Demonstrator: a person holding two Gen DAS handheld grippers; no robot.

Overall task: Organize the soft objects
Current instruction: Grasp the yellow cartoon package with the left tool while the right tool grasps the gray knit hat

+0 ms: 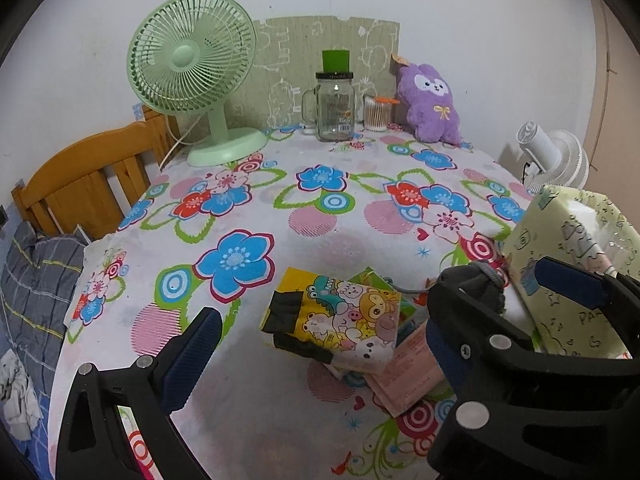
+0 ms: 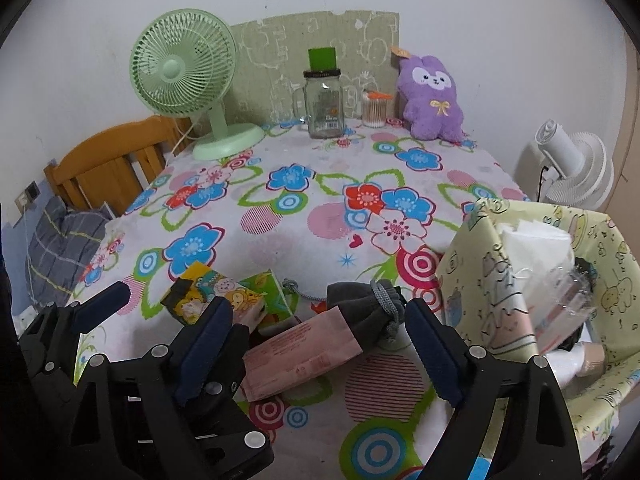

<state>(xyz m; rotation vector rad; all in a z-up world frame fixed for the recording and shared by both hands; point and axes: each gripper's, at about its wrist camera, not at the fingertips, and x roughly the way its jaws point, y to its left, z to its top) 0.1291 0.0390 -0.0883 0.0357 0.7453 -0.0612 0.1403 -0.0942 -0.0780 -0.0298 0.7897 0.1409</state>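
Note:
A yellow cartoon-print pouch (image 1: 340, 316) lies on the floral tablecloth (image 1: 280, 220), on a green item and next to a pink packet (image 1: 408, 372). A grey drawstring pouch (image 2: 368, 312) lies on the pink packet (image 2: 304, 356), beside a pale yellow cartoon-print storage box (image 2: 492, 280). My left gripper (image 1: 316, 344) is open, its fingers either side of the yellow pouch. My right gripper (image 2: 320, 344) is open, around the pink packet and grey pouch. A purple plush toy (image 1: 432, 104) leans on the back wall.
A green desk fan (image 1: 200, 80), a glass jar mug (image 1: 334, 106) and a cotton swab tub (image 1: 377, 114) stand at the back. A white fan (image 2: 576, 168) stands to the right. A wooden bed frame (image 1: 88, 180) and grey bedding (image 1: 36, 280) are to the left.

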